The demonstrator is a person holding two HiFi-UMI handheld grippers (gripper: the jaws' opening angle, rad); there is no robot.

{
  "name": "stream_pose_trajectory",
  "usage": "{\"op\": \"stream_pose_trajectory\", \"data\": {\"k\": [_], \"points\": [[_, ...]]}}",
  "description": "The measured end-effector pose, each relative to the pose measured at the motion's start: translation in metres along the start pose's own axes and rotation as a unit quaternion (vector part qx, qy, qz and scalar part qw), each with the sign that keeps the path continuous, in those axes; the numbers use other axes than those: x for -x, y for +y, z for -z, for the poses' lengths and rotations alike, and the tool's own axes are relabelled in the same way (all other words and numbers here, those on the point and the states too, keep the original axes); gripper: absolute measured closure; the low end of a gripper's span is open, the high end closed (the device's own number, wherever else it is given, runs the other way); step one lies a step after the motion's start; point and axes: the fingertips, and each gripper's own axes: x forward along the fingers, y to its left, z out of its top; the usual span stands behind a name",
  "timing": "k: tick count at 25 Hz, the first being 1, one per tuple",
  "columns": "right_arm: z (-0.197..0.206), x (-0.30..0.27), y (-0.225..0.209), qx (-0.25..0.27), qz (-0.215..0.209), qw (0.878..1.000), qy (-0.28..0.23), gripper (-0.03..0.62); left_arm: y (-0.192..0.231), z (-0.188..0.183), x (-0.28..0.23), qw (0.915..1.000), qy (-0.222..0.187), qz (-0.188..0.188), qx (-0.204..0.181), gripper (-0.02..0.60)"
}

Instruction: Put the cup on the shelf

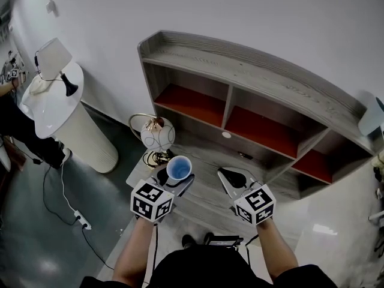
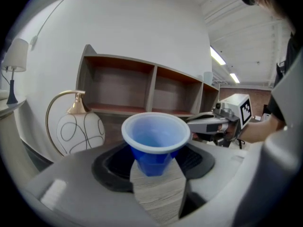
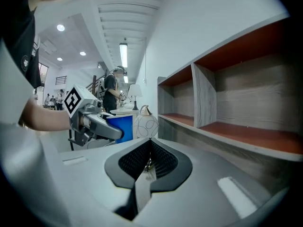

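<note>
A blue plastic cup (image 1: 179,168) with a white rim stands upright between the jaws of my left gripper (image 1: 175,176), which is shut on its lower body. In the left gripper view the cup (image 2: 156,129) fills the middle, above the grey wooden ledge. The grey shelf (image 1: 252,80) with red inner boards stands just ahead of both grippers, its compartments bare. My right gripper (image 1: 231,177) hovers to the right of the cup, its jaws together with nothing held. From the right gripper view (image 3: 150,148) the cup (image 3: 122,126) shows at the left, the shelf (image 3: 236,131) at the right.
A white globe lamp (image 1: 158,135) with a gold arc stands on the shelf's low ledge, close to the cup's left. A white round pedestal (image 1: 66,122) with a table lamp (image 1: 54,59) stands farther left. Cables and a power strip (image 1: 81,221) lie on the floor.
</note>
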Motion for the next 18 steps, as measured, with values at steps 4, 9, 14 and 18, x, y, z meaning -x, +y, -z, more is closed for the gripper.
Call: {"op": "stream_pose_trajectory", "data": {"k": [4, 9, 14, 18], "points": [[-0.03, 0.0, 0.001, 0.033, -0.023, 0.999, -0.01, 0.582, 0.007, -0.033, -0.004, 0.9997, 0.005, -0.016, -0.021, 0.321], [-0.064, -0.004, -0.008, 0.067, -0.015, 0.997, -0.023, 0.582, 0.019, -0.069, -0.018, 0.9994, -0.001, -0.026, -0.022, 0.322], [-0.085, -0.011, -0.022, 0.059, 0.0, 0.998, -0.038, 0.582, 0.03, -0.096, -0.036, 0.9992, -0.006, -0.031, -0.023, 0.322], [-0.093, -0.017, -0.033, 0.034, 0.005, 0.998, -0.043, 0.582, 0.038, -0.104, -0.058, 0.9996, 0.005, -0.027, -0.01, 0.322]]}}
